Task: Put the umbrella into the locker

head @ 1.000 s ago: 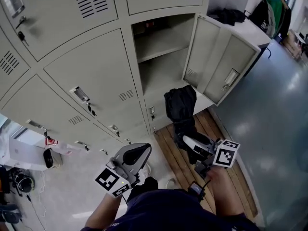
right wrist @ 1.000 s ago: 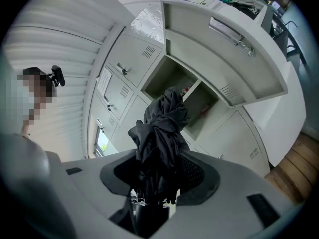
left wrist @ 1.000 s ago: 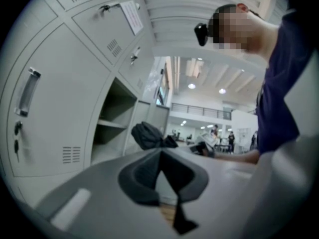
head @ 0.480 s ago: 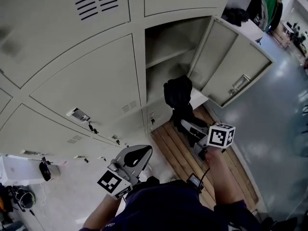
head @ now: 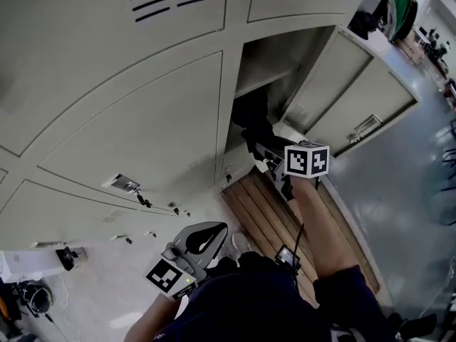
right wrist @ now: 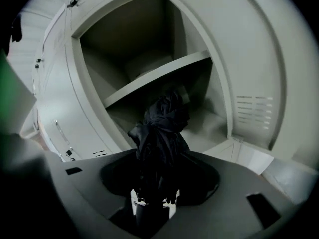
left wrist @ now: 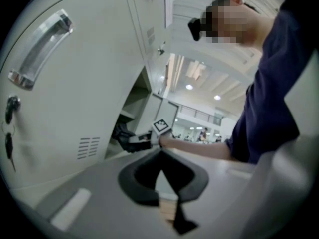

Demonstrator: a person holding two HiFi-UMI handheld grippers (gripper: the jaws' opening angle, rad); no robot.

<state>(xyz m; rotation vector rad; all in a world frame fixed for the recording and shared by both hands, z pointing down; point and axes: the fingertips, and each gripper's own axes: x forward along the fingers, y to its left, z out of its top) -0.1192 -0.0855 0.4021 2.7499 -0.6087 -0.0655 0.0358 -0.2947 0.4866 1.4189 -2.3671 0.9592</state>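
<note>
The folded black umbrella (right wrist: 159,128) stands up between the fingers of the right gripper (right wrist: 152,205), which clamp its lower end. Its top reaches the mouth of the open locker (right wrist: 124,29), below the shelf (right wrist: 164,71). The left gripper (left wrist: 169,210) hangs low, its jaws together and empty.

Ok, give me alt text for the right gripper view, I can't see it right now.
A folded black umbrella, clamped in the right gripper, points into an open grey locker, toward the space under its shelf. The locker's door stands open at right.
</note>
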